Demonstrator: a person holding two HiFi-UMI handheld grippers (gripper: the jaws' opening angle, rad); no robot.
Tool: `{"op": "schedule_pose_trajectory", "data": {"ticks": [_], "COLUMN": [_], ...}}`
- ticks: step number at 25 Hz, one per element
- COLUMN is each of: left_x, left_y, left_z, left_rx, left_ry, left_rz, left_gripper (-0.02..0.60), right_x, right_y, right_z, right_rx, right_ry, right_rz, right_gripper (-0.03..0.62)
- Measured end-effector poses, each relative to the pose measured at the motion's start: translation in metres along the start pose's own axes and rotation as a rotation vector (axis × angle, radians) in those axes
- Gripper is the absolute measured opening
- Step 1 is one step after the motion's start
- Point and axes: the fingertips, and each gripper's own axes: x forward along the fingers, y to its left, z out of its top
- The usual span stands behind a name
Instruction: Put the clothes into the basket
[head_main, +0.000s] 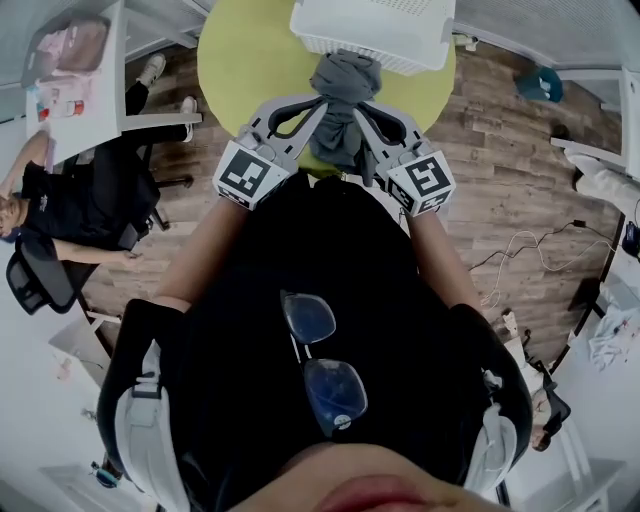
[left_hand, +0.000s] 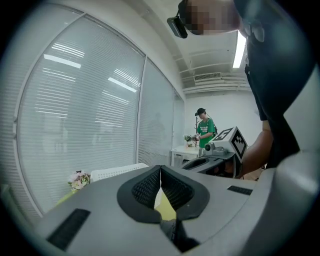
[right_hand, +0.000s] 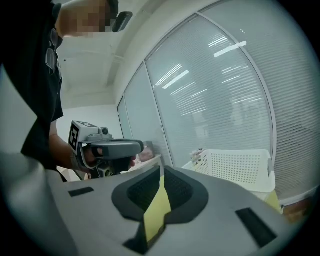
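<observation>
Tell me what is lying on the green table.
A white basket at the far side, and a grey garment bunched in front of it. The left gripper and right gripper cover the garment's sides; anything beneath it is hidden.

A yellow-green table (head_main: 235, 60) stood on wooden floor (head_main: 500, 140); a person (head_main: 65, 210) sat beside a white desk (head_main: 100, 110); blinds (left_hand: 75, 110) covered the windows.

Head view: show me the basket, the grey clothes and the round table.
basket (head_main: 415, 58), head view, perforated front wall.
grey clothes (head_main: 345, 80), head view, bunched upper part.
table (head_main: 245, 60), head view, bare yellow-green top.
</observation>
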Motion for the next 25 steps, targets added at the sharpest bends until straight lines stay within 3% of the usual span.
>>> {"op": "schedule_pose_trajectory", "data": {"ticks": [5,11,15,19,25], "left_x": [0.014,0.026,0.032,0.036,0.04], "left_y": [0.024,0.049,0.066,0.074,0.087], "left_z": [-0.014,-0.032,-0.042,-0.051,-0.063], "left_rx": [-0.01,-0.002,-0.022,-0.043,-0.059], "left_ry": [0.017,0.039,0.042,0.05,0.063], "left_rz": [-0.051,-0.131,-0.156,-0.185,-0.211], "left_gripper": [0.011,0.011,0.011,0.011,0.011], "right_x": [0.017,0.024,0.037,0.053,0.076], "right_y": [-0.026,-0.063,-0.075,-0.084,-0.115], "right_z": [-0.034,-0.109,-0.168,-0.224,-0.269], "right_rx": [0.022,0.112,0.229,0.369,0.341], "right_ry": [0.093,0.271,0.419,0.573,0.726], "right_rz": [-0.119,-0.304,-0.335,-0.342,-0.427], "right_gripper": [0.029,0.051,0.171,0.337,0.444]}}
